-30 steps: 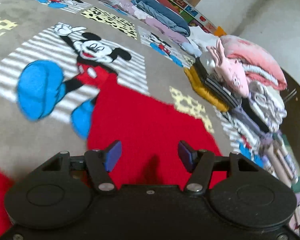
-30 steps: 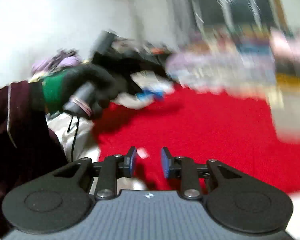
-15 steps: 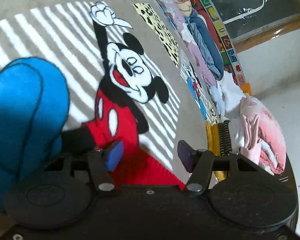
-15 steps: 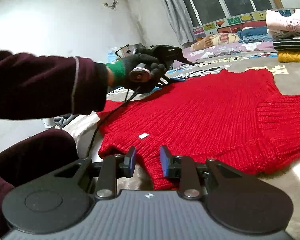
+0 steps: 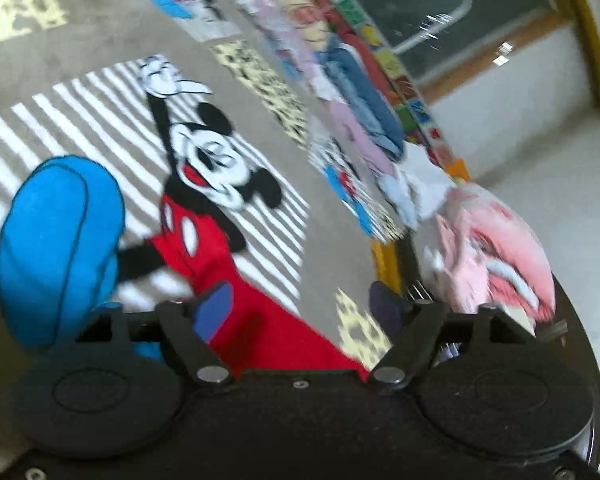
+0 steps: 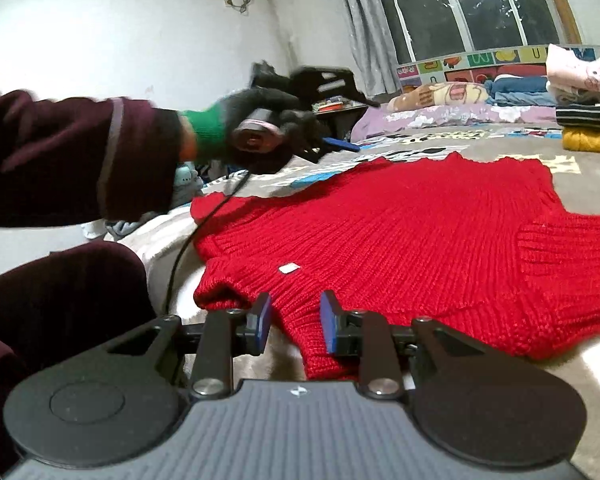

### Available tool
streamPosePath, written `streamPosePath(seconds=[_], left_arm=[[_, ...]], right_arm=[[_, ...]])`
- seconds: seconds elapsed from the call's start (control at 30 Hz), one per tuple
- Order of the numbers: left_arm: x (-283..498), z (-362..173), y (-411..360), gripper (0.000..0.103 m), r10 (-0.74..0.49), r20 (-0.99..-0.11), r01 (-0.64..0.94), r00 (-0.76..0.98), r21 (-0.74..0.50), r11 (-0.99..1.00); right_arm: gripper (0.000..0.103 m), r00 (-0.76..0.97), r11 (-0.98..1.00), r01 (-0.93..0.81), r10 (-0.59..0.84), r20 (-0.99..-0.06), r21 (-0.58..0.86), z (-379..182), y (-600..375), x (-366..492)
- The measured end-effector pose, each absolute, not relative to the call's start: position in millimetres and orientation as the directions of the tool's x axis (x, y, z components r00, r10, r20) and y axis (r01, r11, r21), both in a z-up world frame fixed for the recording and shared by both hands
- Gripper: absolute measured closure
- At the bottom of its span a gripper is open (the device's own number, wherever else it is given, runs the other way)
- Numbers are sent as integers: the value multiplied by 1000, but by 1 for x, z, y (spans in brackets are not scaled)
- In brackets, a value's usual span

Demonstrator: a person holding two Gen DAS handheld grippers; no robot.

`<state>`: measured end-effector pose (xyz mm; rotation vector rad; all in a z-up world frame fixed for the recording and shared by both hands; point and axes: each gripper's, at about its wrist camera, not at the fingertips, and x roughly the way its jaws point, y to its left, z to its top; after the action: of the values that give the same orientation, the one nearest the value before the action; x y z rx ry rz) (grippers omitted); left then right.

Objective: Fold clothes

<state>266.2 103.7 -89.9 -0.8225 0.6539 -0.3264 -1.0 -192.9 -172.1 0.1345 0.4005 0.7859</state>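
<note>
A red knitted sweater [image 6: 412, 232] lies spread flat on a grey Mickey Mouse blanket [image 5: 100, 120] on the bed. A small white tag [image 6: 290, 268] sits on it near the front. My right gripper [image 6: 294, 320] is open, low at the sweater's near hem, with the hem edge between the blue pads. My left gripper [image 5: 300, 312] is open and empty, held above the sweater's far corner [image 5: 268, 336]. In the right wrist view it shows as a black tool in a gloved hand [image 6: 268, 132] above the sweater's left side.
A stack of folded clothes [image 6: 588, 120] with a pink garment [image 5: 496, 248] on top stands at the bed's right edge. Pillows and bedding [image 6: 440, 100] line the window wall. The person's dark red sleeve [image 6: 80, 160] and knee [image 6: 60, 300] are at left.
The left gripper has swung and drawn back a little, so more of the red corner and the clothes stack shows. The right gripper holds at the hem; its view has steadied.
</note>
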Motion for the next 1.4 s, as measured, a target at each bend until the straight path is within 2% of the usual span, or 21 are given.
streamPosePath(seconds=[0.17, 0.3, 0.4, 0.5, 0.6, 0.77, 0.83, 0.97, 1.2, 1.4], left_arm=[[212, -86, 93, 22, -560, -361, 88, 746, -779, 620], [178, -85, 83, 22, -574, -342, 109, 744, -786, 609], [157, -85, 70, 22, -581, -356, 131, 731, -763, 633], [137, -82, 49, 22, -570, -382, 178, 727, -697, 694], [117, -81, 20, 22, -562, -419, 245, 714, -602, 760], [92, -86, -36, 22, -577, -473, 382, 666, -447, 809], [82, -90, -61, 22, -580, -498, 443, 645, -374, 814], [55, -102, -113, 22, -547, -527, 557, 651, -157, 815], [18, -124, -191, 22, -489, -530, 671, 693, 226, 706], [15, -144, -240, 27, -416, -543, 668, 730, 437, 603]], right_arm=[[68, 636, 715, -671, 691, -344, 195, -160, -187, -10], [68, 587, 680, -723, 699, -408, 125, -153, -184, -28], [68, 517, 640, -759, 702, -490, 116, -150, -180, -41], [68, 544, 678, -707, 705, -456, 205, -141, -202, -43], [63, 628, 730, -566, 683, -372, 384, -132, -246, -35], [59, 804, 740, -273, 527, -277, 614, -138, -329, -25], [55, 855, 707, -153, 446, -267, 691, -148, -357, -25], [54, 903, 595, 40, 323, -284, 802, -173, -398, -26], [53, 958, 468, 148, 150, -244, 871, -192, -449, -32], [53, 974, 406, 166, 76, -215, 899, -201, -474, -32]])
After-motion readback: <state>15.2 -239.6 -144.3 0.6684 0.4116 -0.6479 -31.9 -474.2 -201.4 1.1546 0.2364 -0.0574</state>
